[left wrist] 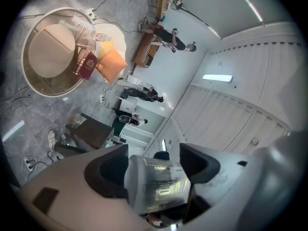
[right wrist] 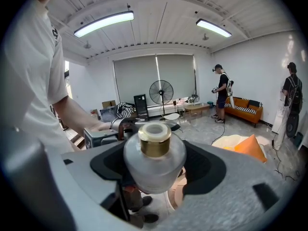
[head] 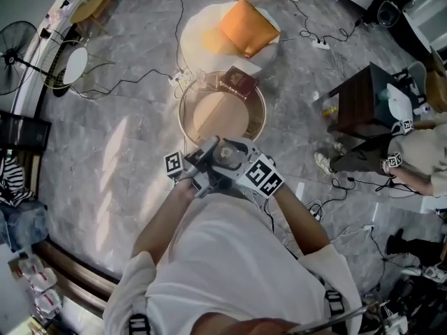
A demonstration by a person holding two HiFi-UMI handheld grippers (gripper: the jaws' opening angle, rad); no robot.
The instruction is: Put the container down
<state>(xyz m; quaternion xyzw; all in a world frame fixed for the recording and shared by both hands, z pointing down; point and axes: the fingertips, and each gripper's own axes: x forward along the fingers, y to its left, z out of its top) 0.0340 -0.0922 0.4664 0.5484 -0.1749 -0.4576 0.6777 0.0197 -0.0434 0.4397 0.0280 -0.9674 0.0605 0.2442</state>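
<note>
My left gripper (left wrist: pixel 154 165) is shut on a clear cylindrical container (left wrist: pixel 156 186) with a printed label, which fills the gap between the dark pads. My right gripper (right wrist: pixel 156 165) is shut on a frosted glass bottle (right wrist: pixel 154 160) with a gold neck, standing upright between its jaws. In the head view both grippers, left (head: pixel 202 169) and right (head: pixel 237 162), are held close together in front of the person's chest. The bottle's top (head: pixel 227 153) shows between them. They hang just nearside of a round table (head: pixel 187 114).
A maroon booklet (head: pixel 237 84) lies on the round table's far rim. An orange cushion (head: pixel 246 28) rests on a white round pad beyond it. A dark side table (head: pixel 360 103) and a seated person (head: pixel 419 152) are at the right. Cables cross the floor.
</note>
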